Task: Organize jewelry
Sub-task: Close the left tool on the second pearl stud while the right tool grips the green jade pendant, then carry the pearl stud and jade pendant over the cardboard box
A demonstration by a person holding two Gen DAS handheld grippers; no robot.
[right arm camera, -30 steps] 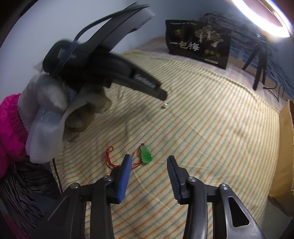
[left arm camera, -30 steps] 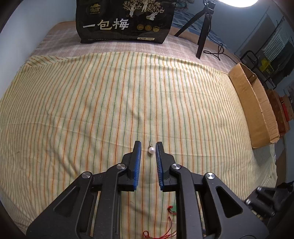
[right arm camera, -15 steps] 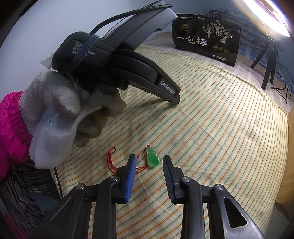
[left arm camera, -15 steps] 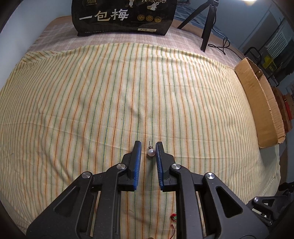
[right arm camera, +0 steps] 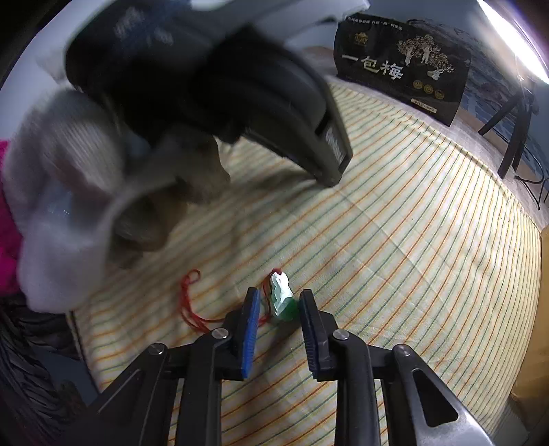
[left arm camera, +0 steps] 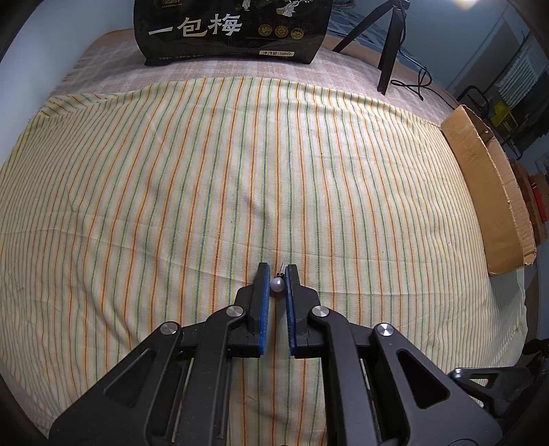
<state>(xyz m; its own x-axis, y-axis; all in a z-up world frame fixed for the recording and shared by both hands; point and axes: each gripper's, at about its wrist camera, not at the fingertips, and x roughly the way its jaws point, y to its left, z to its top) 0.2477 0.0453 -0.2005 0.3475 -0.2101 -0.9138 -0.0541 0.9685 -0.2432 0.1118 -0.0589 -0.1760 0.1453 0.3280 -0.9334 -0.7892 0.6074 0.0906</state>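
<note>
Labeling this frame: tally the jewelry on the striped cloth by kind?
Pearl earring: 1
Green pendant on red cord: 1
Total: 2

Left wrist view: mounted behind the left gripper (left arm camera: 277, 274), aimed steeply down along its fingers and forward over the striped cloth (left arm camera: 206, 171), close to the fabric, with the black bag (left arm camera: 233, 31) upright at the far edge and the tripod (left arm camera: 387, 51) to its right. Right wrist view: mounted behind the right gripper (right arm camera: 279, 302), likewise tilted steeply down, low over the near left part of the same cloth. Shared by both: striped cloth, black bag, tripod. Seen close and blurred at upper left of the right wrist view: the left gripper's body and a gloved hand (right arm camera: 68, 192).
</note>
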